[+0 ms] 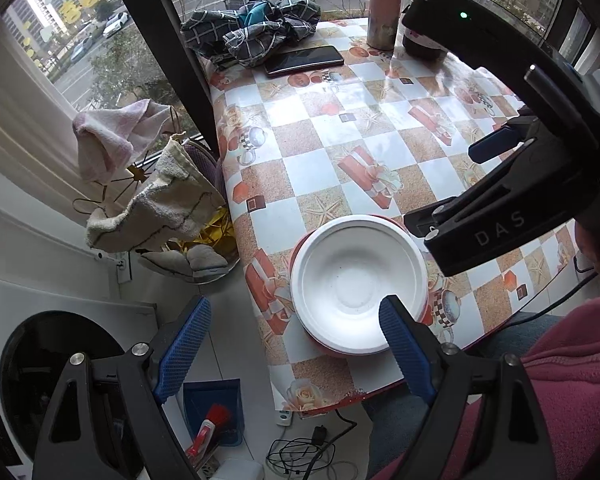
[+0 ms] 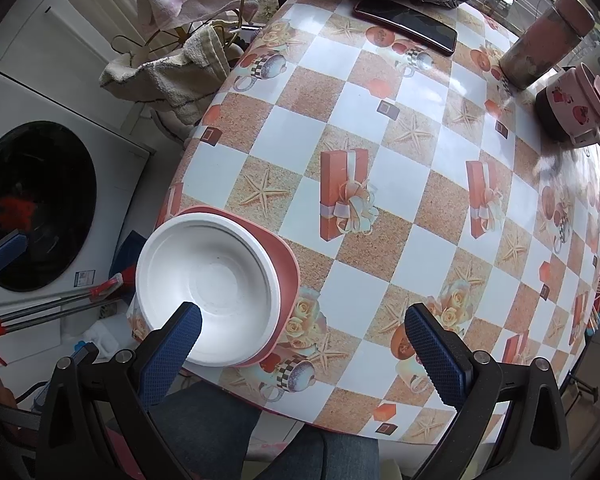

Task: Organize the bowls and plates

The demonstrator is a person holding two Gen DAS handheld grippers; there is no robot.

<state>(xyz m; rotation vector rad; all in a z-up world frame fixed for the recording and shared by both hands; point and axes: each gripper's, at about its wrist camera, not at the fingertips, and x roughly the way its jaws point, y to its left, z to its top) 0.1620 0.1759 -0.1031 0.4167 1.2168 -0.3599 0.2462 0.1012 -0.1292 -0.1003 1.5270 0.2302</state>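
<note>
- The left gripper is hovering with its blue-padded fingers spread apart, holding nothing.
- The white foam bowl is already sitting nested on the pink plastic plate at the checkered worktop corner, so stacking seems done.
- The right gripper is hanging fingers apart, empty; no other dishes are showing.

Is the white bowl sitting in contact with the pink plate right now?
Touching. The right wrist view shows the white bowl resting directly on the pink plate, whose rim shows around it with no gap.
</note>
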